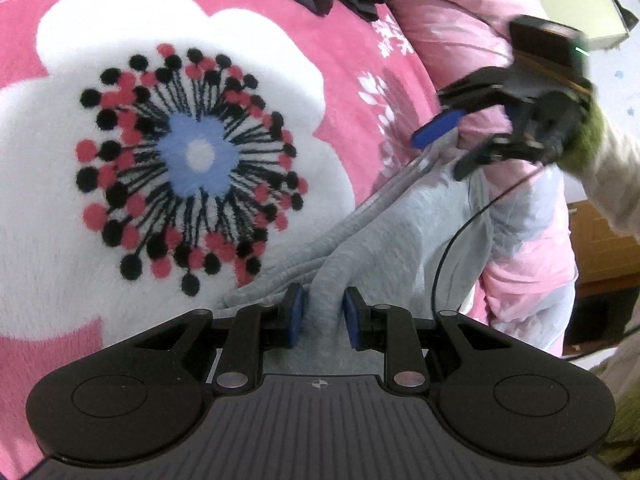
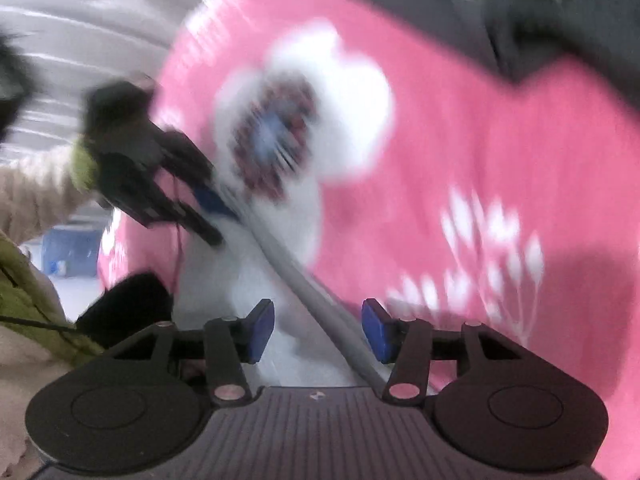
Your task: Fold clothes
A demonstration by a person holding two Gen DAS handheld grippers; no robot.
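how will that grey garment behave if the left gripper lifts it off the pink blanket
Probably floppy: the grey garment already sags in soft folds between the left gripper and the right gripper. Likely light, since a small pinch bunches it. It may drag on the fleecy pink blanket rather than slide.

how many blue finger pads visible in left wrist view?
3. Two on the left tool, flanking the grey garment at bottom centre; one on the right tool at upper right. That tool's other pad is hidden.

No readable text, label or number shows in either view, though the right wrist view is blurred.
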